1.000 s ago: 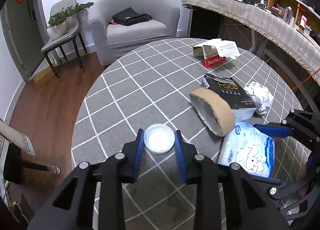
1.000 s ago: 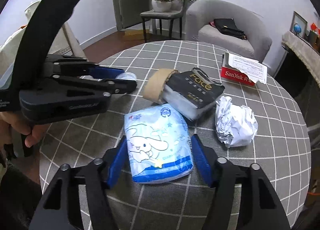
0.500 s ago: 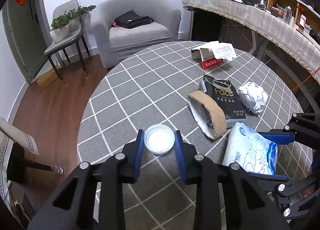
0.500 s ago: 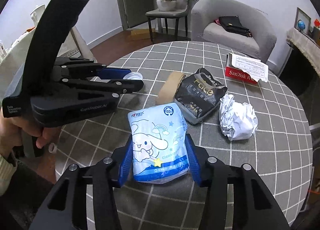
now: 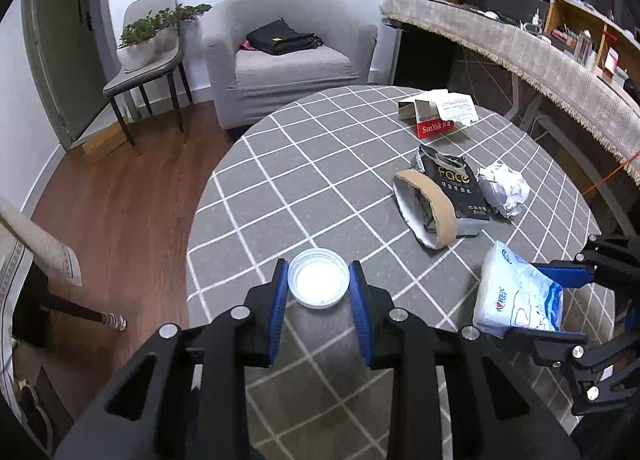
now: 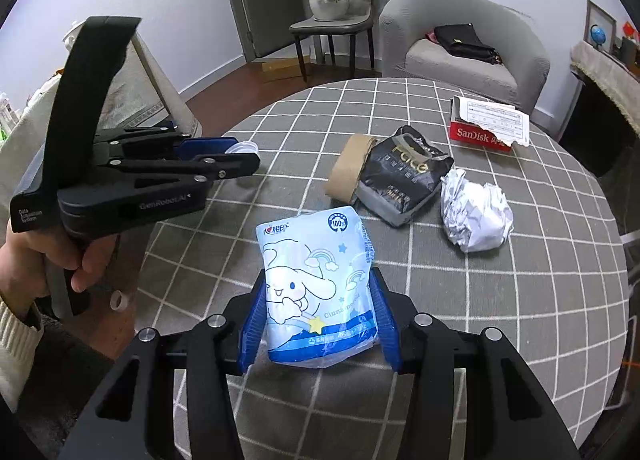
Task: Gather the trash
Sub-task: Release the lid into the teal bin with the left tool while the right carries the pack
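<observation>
My left gripper is shut on a white round lid, lifted above the checked table. The blue cartoon tissue pack is clamped between the blue pads of my right gripper and raised off the cloth. That pack also shows at the right of the left wrist view. From the right wrist view, the left gripper hangs at the left with the lid peeking past its fingertips. On the table lie a cardboard tape roll, a black Face bag, a crumpled white paper ball and a red SanDisk box.
A grey armchair with a black bag stands beyond the table. A grey chair holding a plant sits by the door. A cloth-covered counter runs along the right. A person's hand grips the left tool.
My right gripper closed onto the tissue pack and lifted it off the table. Both grippers rose a little and drew back, so the table looks smaller and farther.
</observation>
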